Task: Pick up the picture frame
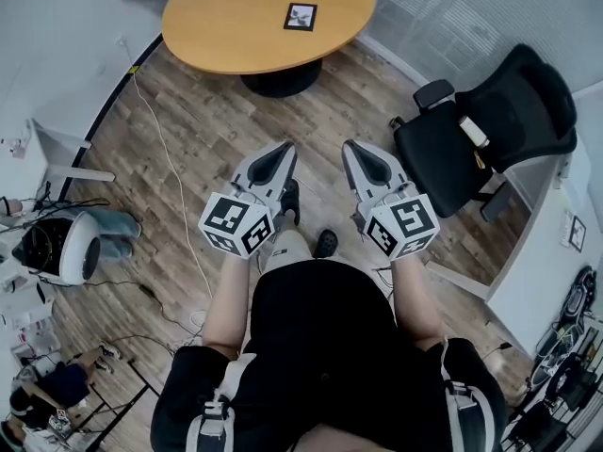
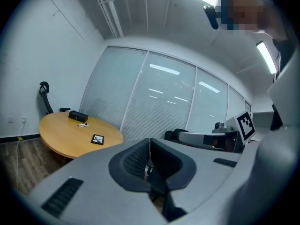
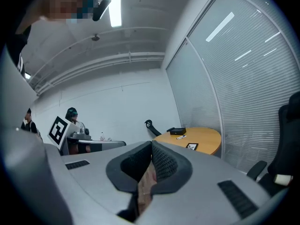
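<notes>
Wood-plank office floor [image 1: 217, 139], oval orange wooden table [image 1: 236, 26] bearing small black picture frame [image 1: 301, 16], left gripper [image 1: 279, 161] and right gripper [image 1: 361, 159] both closed, empty, well short of it

Table [image 1: 217, 26] smooth wood; floor [image 1: 217, 130] matt wd planks.

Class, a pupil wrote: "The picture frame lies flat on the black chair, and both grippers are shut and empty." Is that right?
Not quite. The picture frame lies flat on the round table, not on the chair, as the head view shows. The left gripper and right gripper are indeed shut and empty.
</notes>
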